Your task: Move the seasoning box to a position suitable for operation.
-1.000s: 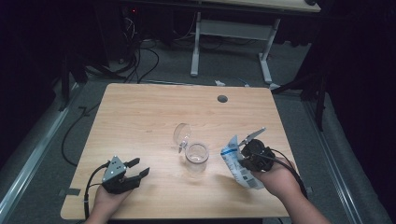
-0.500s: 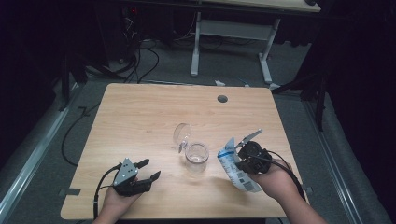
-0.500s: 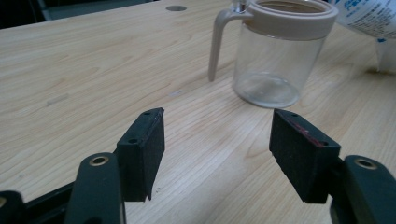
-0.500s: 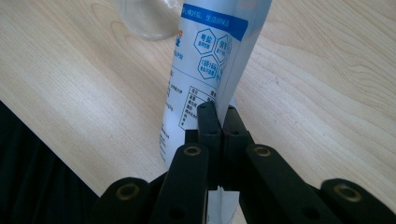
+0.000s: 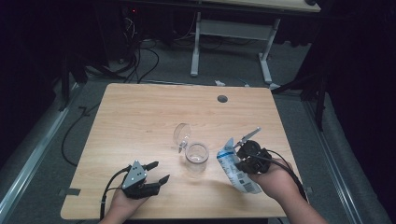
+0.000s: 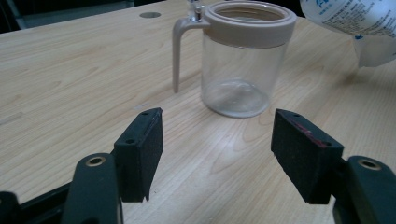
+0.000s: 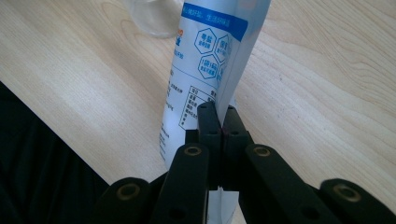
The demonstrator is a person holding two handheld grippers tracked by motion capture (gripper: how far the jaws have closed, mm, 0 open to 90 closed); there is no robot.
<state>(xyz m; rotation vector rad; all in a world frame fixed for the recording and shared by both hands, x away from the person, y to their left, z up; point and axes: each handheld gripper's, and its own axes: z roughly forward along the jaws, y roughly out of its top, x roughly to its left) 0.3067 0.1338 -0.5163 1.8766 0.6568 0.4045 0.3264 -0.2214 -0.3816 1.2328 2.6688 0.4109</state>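
Observation:
A clear jar [image 5: 196,157] [image 6: 240,65] with a beige rim, a beige handle and its hinged lid [image 5: 181,134] flipped up stands near the table's middle. My left gripper [image 5: 158,171] [image 6: 219,154] is at the front left and points at the jar from a short way off. Its jaws have just been opening and stand wide, with bare wood between them. Right of the jar, my right gripper [image 5: 237,162] [image 7: 218,122] is shut on a white and blue printed pouch [image 5: 233,165] [image 7: 205,70], which it holds tilted above the table.
The light wooden table [image 5: 140,116] has a round cable hole [image 5: 222,99] near its far edge. Beyond it are a white desk frame [image 5: 233,32] and cables on a grey floor. Dark surroundings flank both sides.
My left gripper has slid rightward along the front of the table toward the jar, and its jaws have spread wider. The right gripper and pouch have hardly moved.

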